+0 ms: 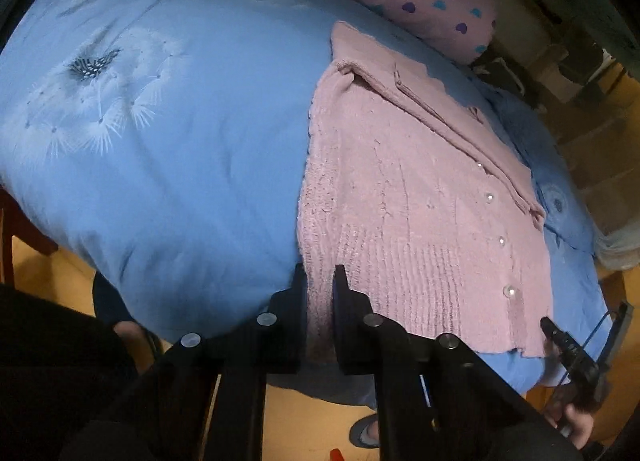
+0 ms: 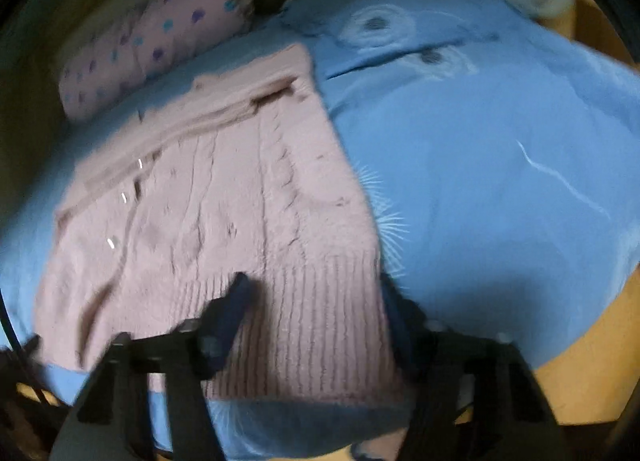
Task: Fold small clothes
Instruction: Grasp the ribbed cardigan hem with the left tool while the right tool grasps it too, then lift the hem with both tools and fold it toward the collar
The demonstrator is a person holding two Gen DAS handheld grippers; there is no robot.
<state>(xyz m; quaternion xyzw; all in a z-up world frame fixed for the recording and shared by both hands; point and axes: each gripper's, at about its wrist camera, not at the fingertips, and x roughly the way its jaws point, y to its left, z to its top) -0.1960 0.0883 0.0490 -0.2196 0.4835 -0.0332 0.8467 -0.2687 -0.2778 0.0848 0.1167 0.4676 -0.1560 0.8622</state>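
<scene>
Pink cable-knit buttoned cardigan (image 1: pixel 420 197): flat on blue dandelion-print quilt (image 1: pixel 160 141), long axis 6 to 12 o'clock. Left gripper (image 1: pixel 319 281) pinches hem's left corner. Right gripper (image 2: pixel 312 289), jaws spread, straddles hem's right corner; equally near.

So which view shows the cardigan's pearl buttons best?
The left wrist view: the buttons run sharp and round down the pink cardigan. In the right wrist view, motion blur smears them into short white streaks, so they are hard to make out.
</scene>
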